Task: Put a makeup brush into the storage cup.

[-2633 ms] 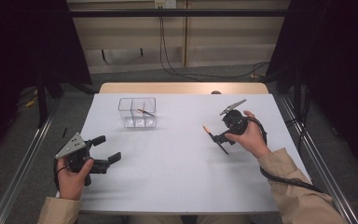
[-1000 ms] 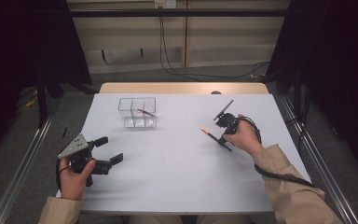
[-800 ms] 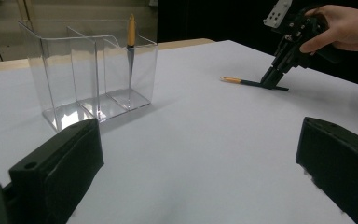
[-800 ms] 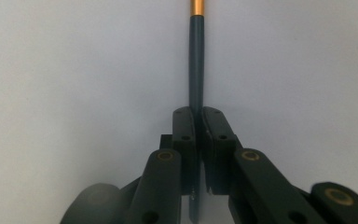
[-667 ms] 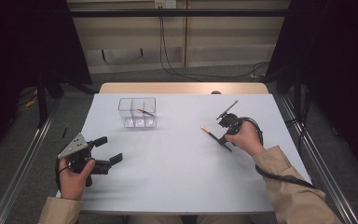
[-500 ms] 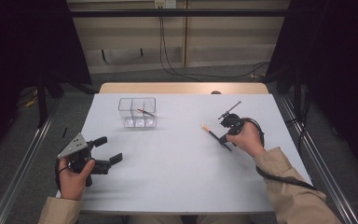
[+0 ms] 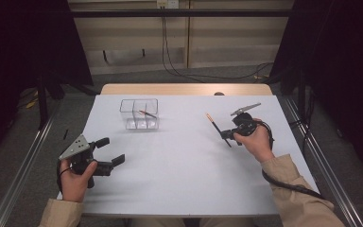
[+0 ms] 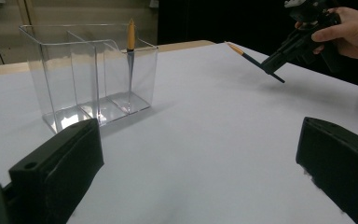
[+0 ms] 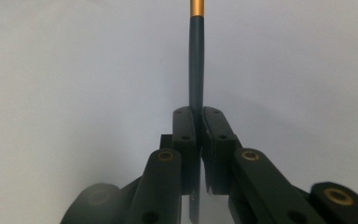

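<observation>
My right gripper is shut on a dark pen with an orange end and holds it just above the white table at the right. In the right gripper view the pen sticks straight out from between the closed fingertips. A clear divided box stands at the back left with another orange-ended pen leaning inside it. My left gripper rests at the front left, open and holding nothing. From its view the box, the pen in it and the held pen lie ahead.
Bare white tabletop lies between the two hands and in front of the box. Metal rails run along both sides of the table. Cables cross the floor beyond the far wooden edge.
My right hand has shifted slightly and turned the pen, so its orange end now points farther up the table. The left hand has stayed still.
</observation>
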`<state>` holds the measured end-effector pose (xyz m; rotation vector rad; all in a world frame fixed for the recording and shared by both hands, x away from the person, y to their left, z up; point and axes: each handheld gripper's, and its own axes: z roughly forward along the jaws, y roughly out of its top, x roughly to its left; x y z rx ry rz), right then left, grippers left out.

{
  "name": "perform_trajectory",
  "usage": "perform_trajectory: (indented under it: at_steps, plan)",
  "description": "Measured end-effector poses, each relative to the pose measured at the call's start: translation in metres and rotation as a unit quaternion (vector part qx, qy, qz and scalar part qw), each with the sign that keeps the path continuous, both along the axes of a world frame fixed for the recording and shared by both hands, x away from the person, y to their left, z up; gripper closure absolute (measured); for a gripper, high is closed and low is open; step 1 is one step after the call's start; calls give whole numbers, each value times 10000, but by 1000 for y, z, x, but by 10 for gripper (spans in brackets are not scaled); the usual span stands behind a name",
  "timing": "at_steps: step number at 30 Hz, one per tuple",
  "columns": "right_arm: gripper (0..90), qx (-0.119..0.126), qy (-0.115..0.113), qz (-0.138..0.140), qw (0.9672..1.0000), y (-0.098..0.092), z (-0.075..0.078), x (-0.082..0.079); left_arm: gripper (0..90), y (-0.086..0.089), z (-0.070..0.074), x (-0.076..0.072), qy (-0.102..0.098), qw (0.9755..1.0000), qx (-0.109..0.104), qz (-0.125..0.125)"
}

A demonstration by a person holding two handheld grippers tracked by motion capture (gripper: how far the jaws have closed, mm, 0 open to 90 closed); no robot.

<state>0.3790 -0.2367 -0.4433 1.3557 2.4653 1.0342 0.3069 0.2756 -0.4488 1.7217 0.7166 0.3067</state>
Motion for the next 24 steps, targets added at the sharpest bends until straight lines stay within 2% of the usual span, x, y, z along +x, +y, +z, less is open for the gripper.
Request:
perform_trajectory:
  at_steps: [4,8,12,16,20,24]
  plan:
    - [850,279,-233,-111,9993,-3,1,-4,4,0,0,0,-1,10000,38,29]
    - [850,603,-473,-220,9968,-6,1,-8,4,1,0,-1,-4,10000,26,44]
    - [850,850,-770,-379,9927,-10,2,-14,5,0,0,-1,-2,10000,22,34]
    - [850,1089,-1047,-409,9877,-14,2,-19,4,-1,0,0,11,10000,18,40]
    - [850,1248,-1214,-412,9839,-14,4,-24,4,-3,-1,0,20,10000,-2,17]
    - [850,1353,-1240,-289,9826,-13,5,-27,5,-4,0,1,23,10000,-32,-10]
